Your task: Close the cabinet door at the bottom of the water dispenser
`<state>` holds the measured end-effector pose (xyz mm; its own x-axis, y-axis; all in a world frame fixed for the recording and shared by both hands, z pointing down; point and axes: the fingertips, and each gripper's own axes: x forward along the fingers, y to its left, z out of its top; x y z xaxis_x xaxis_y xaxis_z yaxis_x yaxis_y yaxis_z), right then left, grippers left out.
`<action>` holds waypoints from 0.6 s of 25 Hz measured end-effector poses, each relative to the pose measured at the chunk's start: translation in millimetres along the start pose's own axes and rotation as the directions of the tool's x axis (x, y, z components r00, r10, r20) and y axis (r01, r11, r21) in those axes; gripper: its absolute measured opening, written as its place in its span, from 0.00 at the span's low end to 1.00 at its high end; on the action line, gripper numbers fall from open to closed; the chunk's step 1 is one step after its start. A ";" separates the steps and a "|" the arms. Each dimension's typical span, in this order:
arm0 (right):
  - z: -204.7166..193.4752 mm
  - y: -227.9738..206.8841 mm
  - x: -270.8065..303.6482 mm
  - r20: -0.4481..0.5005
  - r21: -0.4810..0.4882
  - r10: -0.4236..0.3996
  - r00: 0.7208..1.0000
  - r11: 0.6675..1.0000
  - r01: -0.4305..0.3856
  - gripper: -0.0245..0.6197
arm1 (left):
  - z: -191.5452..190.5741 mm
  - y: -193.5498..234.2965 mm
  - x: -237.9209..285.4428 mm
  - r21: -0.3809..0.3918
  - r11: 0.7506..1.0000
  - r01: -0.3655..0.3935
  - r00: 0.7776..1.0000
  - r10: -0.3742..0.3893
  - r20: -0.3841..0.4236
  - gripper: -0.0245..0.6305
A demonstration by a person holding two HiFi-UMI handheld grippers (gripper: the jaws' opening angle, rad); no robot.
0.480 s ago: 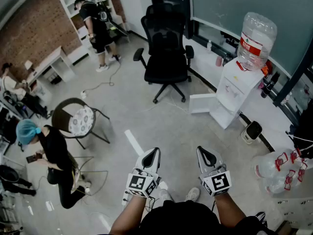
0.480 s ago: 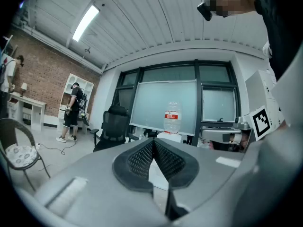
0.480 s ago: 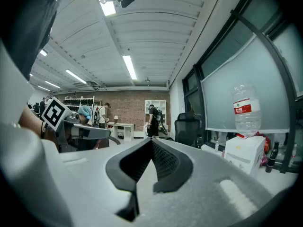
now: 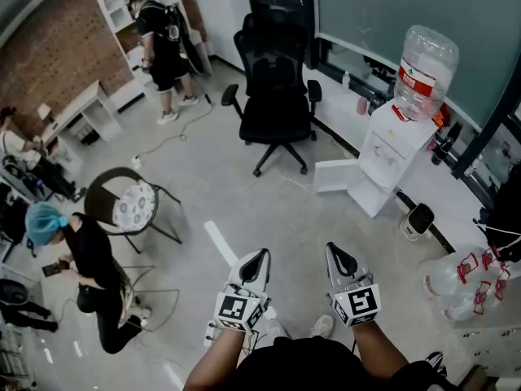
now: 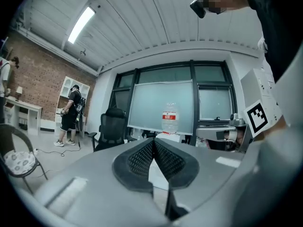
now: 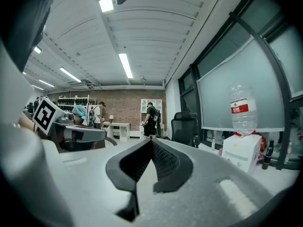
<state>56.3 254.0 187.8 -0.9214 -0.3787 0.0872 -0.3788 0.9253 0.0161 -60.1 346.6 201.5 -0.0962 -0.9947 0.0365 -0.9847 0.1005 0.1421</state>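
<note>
The left hand-held gripper [image 4: 256,261] and the right hand-held gripper [image 4: 339,257] are held level, side by side in front of the person. Each has its dark, ribbed jaws pressed together with nothing between them.

Well apart from them, across a bare grey floor [image 4: 244,194], stands a white, boxy water dispenser [image 4: 392,155] against the window wall. A large clear bottle [image 4: 427,59] with a red label sits upside down on top of it. At its base the cabinet door [image 4: 335,176] stands swung wide open, sticking out toward a black office chair [image 4: 277,88].

The door is a thin, flat, white panel with a smooth face. It looks light and stiff, and it should turn easily on its hinge. The smooth face probably gives little to pinch, so a push with closed jaws on the outer face near the free edge seems best. The bottle likely makes the dispenser top-heavy, so the push should be gentle.
</note>
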 end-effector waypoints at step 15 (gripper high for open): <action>-3.5 43.4 14.8 -0.014 -0.008 -0.036 0.999 0.999 0.035 0.04 | -6.2 27.7 -24.5 0.005 0.997 0.077 0.997 -0.077 0.010 0.07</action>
<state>26.5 288.6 193.3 -0.9060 -0.4111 0.1008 -0.4105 0.9114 0.0273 -84.1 374.0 210.6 -0.0210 -0.9997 0.0156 -0.9899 0.0230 0.1396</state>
